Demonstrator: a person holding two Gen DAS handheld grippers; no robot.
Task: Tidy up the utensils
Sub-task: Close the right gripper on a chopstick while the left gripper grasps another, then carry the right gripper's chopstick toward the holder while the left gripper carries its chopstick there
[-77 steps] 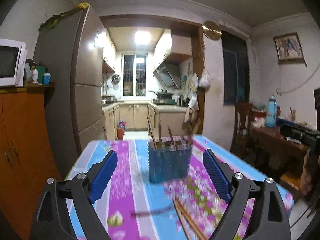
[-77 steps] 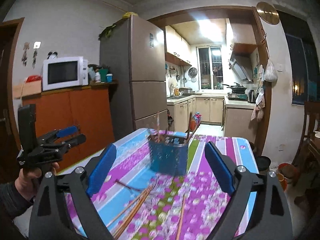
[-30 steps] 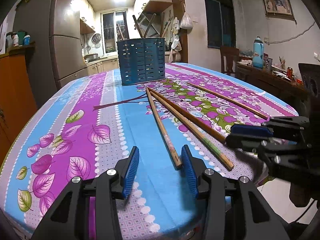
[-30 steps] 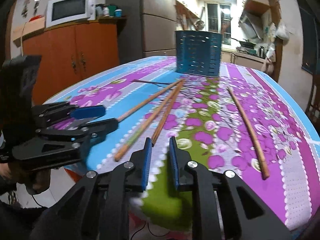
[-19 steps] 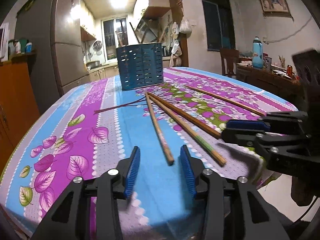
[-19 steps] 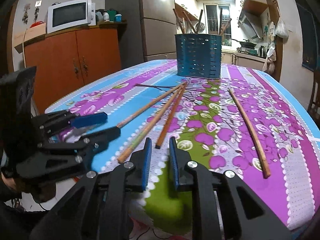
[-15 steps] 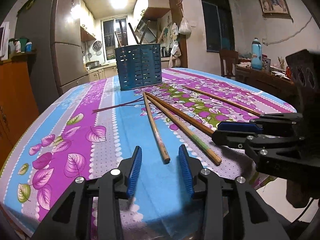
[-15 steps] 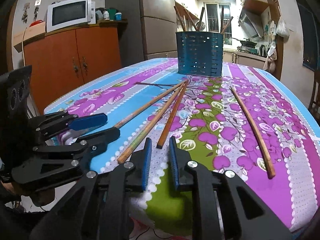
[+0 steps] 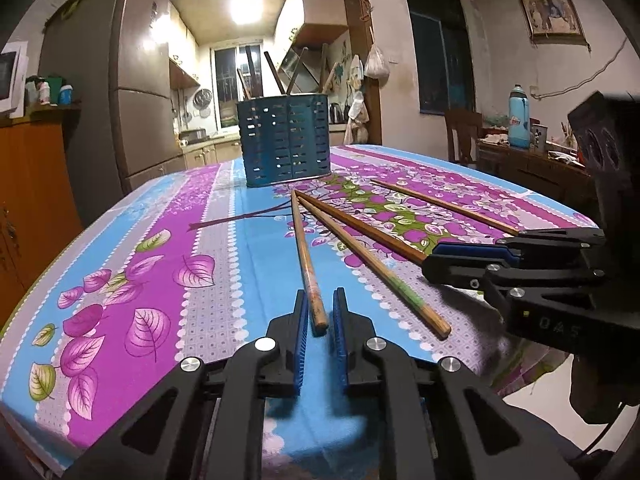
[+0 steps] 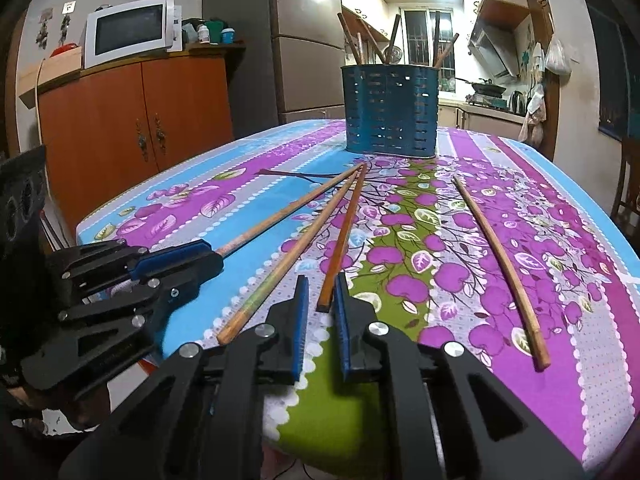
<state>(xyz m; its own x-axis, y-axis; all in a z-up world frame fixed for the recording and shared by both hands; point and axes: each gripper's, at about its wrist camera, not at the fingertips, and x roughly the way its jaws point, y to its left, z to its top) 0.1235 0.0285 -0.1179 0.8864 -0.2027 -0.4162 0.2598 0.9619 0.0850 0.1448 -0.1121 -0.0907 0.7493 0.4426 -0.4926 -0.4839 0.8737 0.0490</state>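
Several wooden chopsticks lie on the flowered tablecloth (image 9: 120, 264), pointing toward a blue perforated utensil holder (image 9: 285, 145) with sticks standing in it; the holder also shows in the right wrist view (image 10: 391, 111). My left gripper (image 9: 320, 322) has its jaws narrowed around the near end of the leftmost chopstick (image 9: 305, 256), with small gaps still showing. My right gripper (image 10: 320, 306) has its jaws narrowed around the near end of a dark chopstick (image 10: 345, 236), which touches the right pad. Both grippers sit low at the table's near edge, side by side.
A loose chopstick (image 10: 500, 264) lies to the right, another (image 10: 288, 256) between the two grippers. An orange cabinet (image 10: 132, 120) with a microwave (image 10: 128, 30) stands left, a fridge behind. A side table with a bottle (image 9: 519, 117) stands right.
Both grippers came down from above the table to its near edge. The left jaws have closed in from wide apart around the leftmost chopstick's end; the right jaws stayed narrow and moved onto the dark chopstick's end.
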